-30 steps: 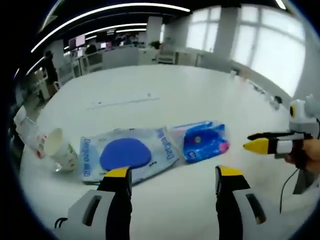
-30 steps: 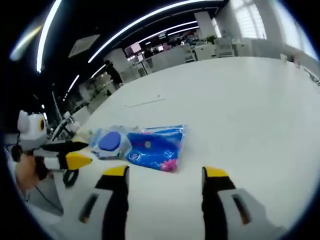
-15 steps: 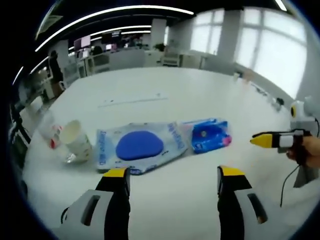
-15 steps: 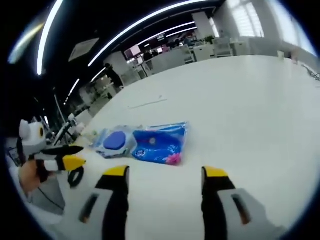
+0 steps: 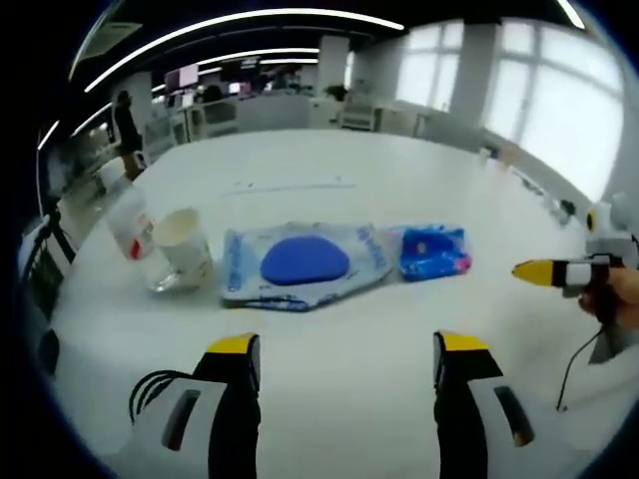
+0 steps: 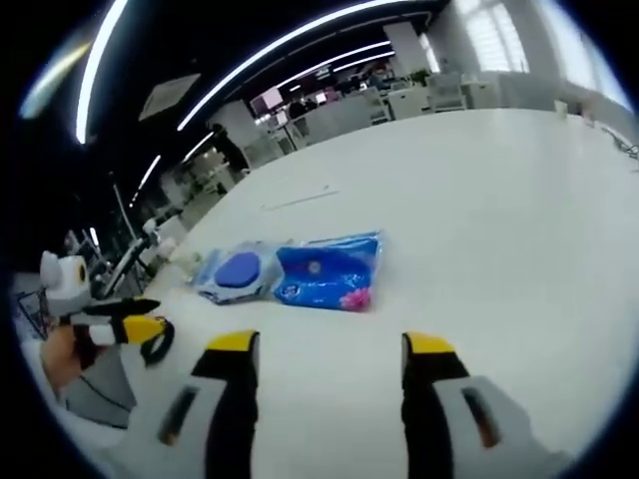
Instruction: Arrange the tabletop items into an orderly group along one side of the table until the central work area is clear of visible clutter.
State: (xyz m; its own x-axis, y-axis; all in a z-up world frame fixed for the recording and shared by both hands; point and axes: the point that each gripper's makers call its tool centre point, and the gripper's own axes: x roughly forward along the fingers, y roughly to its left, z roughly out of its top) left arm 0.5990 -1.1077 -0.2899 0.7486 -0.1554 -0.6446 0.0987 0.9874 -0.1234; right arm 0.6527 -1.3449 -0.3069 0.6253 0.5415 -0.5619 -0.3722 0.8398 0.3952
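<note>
I hold my left gripper (image 5: 339, 359) and right gripper (image 6: 321, 359) spread and empty above the bare worktop (image 5: 399, 190), because the cups (image 5: 185, 244), the wipes pack (image 5: 300, 261) and the blue pouch (image 5: 434, 251) already lie in a row beyond my fingers.

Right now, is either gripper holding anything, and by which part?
Nothing is held. The left gripper and the right gripper are both open over bare white table, short of the wipes pack and the blue packet.
</note>
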